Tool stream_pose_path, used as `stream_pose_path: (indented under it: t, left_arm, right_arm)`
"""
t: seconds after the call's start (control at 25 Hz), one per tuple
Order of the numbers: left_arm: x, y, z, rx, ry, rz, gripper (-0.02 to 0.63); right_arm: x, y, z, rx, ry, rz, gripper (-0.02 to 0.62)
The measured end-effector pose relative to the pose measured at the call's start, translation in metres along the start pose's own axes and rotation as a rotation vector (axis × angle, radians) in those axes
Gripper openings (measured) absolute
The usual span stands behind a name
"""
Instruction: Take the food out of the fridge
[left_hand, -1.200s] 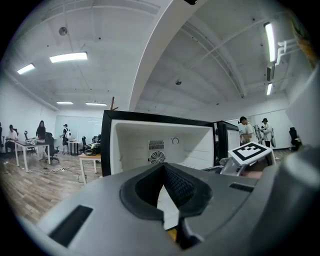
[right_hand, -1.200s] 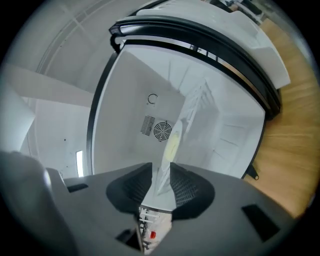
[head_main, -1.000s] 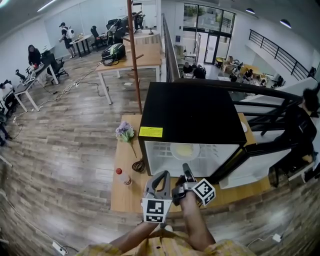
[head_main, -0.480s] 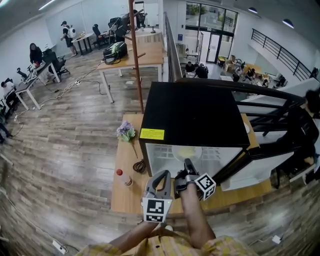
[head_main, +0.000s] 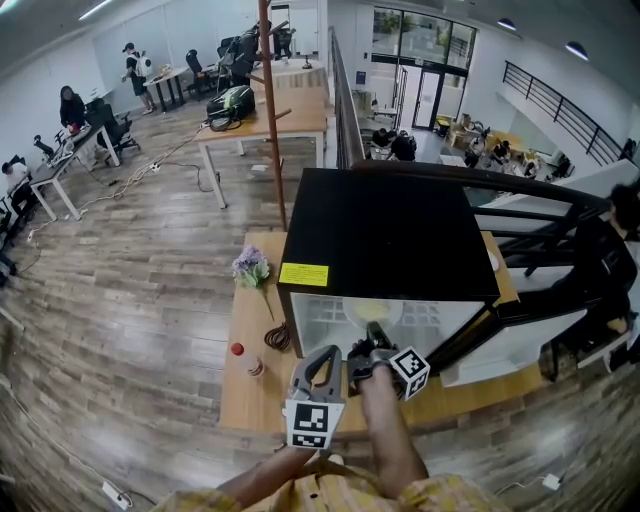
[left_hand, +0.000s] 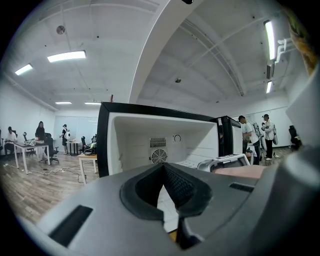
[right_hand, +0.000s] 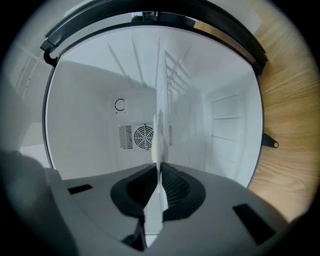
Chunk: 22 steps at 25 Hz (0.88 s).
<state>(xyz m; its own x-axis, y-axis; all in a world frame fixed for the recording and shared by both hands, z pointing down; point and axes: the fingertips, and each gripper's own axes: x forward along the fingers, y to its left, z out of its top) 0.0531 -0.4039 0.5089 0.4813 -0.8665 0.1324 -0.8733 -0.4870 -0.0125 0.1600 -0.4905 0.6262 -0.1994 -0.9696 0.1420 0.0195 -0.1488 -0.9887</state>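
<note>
A black mini fridge stands open on the wooden table. On its white shelf lies a white plate with yellow food. My right gripper reaches into the fridge mouth. Its jaws have just been closing, and the plate's thin rim runs edge-on between the pads. In the right gripper view the right gripper is shut on that rim. My left gripper hovers before the fridge, shut and holding nothing. In the left gripper view the left gripper faces the fridge interior.
The fridge door hangs open to the right. Left of the fridge lie a flower sprig, a coiled cable and a red-capped bottle. A wooden post rises behind the table. People stand beyond the door.
My right gripper has edged further into the fridge toward the plate and rolled slightly. The left gripper has stayed in place.
</note>
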Motion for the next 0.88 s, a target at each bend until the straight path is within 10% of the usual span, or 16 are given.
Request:
stream_pose_path:
  t: [0.88]
  left_arm:
    - [-0.021, -0.010, 0.012, -0.016, -0.041, 0.010, 0.008]
  right_arm:
    - [-0.071, 0.014, -0.015, 0.020, 0.050, 0.011, 0.019]
